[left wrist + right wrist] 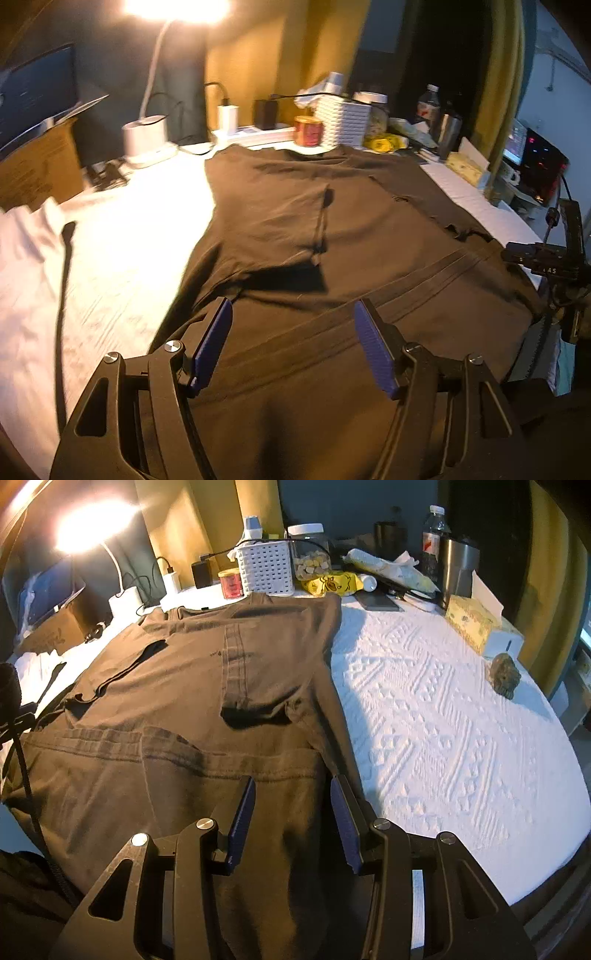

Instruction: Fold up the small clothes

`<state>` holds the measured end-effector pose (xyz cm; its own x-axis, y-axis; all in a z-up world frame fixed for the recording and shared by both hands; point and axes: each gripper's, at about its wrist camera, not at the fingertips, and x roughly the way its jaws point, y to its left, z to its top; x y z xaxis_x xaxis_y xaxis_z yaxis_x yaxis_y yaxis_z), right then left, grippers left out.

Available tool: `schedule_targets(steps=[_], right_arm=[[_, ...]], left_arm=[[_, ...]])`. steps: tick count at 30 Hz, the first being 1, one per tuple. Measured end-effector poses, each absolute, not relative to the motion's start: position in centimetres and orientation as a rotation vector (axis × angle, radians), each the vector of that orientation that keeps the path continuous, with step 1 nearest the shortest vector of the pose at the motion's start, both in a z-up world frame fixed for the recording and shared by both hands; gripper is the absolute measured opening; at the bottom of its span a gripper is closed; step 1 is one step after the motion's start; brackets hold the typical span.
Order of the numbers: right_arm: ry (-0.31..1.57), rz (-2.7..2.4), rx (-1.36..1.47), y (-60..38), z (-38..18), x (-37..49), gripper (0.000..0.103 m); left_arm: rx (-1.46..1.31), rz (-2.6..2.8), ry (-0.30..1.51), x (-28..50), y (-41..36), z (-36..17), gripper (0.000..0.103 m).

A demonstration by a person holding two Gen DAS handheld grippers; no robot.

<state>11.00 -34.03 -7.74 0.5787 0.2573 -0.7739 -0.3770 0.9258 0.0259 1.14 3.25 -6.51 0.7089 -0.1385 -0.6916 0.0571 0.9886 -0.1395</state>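
A dark brown T-shirt (332,229) lies spread on the white table, both sleeves folded in over the body, its bottom part folded up so the hem band crosses it. It also shows in the right wrist view (207,686). My left gripper (291,317) is open, hovering over the near left part of the shirt. My right gripper (291,794) is open over the shirt's near right edge. The right gripper also shows at the right edge of the left wrist view (543,258).
The white textured table cover (443,709) lies right of the shirt. At the back stand a lamp base (146,138), a red tin (308,130), a white basket (265,568), a jar, bottles and a tissue box (469,622). A cardboard box (37,166) is far left.
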Motion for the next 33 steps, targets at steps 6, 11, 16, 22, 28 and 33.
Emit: schedule_targets(steps=[6,11,16,22,28,33], right_arm=[[0.902,0.401,-0.137,-34.0,-9.1,11.5,0.045],[0.886,0.423,-0.157,-33.0,-9.3,11.7,0.045],[0.873,0.438,-0.191,-32.3,-9.3,11.6,0.033],[0.837,0.417,-0.198,-32.4,-9.0,11.1,0.008],[0.791,0.412,-0.23,-32.4,-6.6,10.3,0.008],[0.737,0.402,-0.225,-32.9,-4.6,9.5,0.007]], left_arm=[[-0.103,0.02,0.8,-1.4,5.6,-7.2,0.068],[-0.133,0.164,0.832,-3.1,8.7,-8.4,0.068],[-0.149,0.24,0.85,-3.7,10.4,-9.5,0.068],[-0.127,0.207,0.864,-3.8,10.4,-10.7,0.055],[-0.103,0.134,0.846,-3.8,9.2,-10.0,0.009],[-0.106,0.116,0.796,-4.6,8.9,-8.5,0.007]])
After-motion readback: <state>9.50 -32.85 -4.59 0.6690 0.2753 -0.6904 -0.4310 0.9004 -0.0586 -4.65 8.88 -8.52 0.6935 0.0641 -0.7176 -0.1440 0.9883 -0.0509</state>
